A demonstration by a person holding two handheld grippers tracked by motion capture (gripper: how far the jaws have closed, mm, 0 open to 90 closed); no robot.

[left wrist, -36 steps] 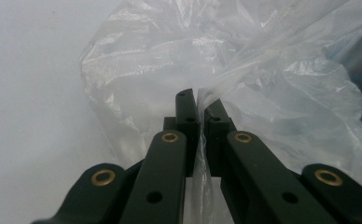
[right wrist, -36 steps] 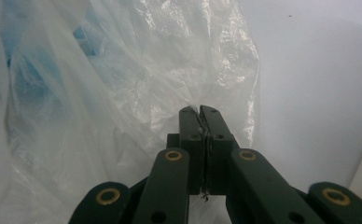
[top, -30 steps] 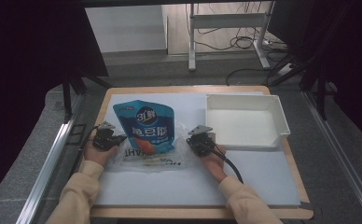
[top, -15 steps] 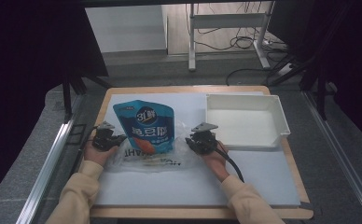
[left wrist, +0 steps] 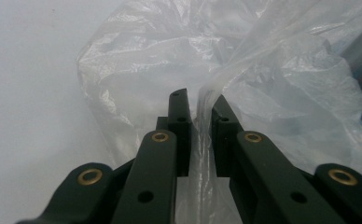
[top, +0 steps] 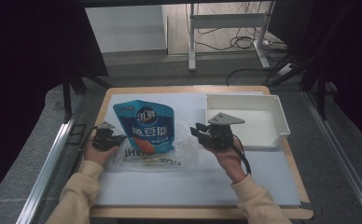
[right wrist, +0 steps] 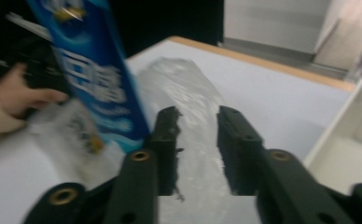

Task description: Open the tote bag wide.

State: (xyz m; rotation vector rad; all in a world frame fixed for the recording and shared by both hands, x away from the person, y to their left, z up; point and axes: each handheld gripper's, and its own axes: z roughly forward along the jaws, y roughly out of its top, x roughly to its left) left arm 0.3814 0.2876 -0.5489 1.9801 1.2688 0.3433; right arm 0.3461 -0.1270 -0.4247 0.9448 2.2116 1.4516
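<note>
Left gripper [top: 118,138] pinches the clear plastic bag [left wrist: 170,65] between nearly closed fingers. The blue pouch [top: 146,126] stands in the bag on the table [top: 188,186]. Right gripper [top: 197,130], fingers apart, hovers beside the white tray [top: 281,116].

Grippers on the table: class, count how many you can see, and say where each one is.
2. The left gripper sits at the clear plastic bag's left edge, pinching it. The right gripper is at the bag's right side, beside the white tray.
</note>
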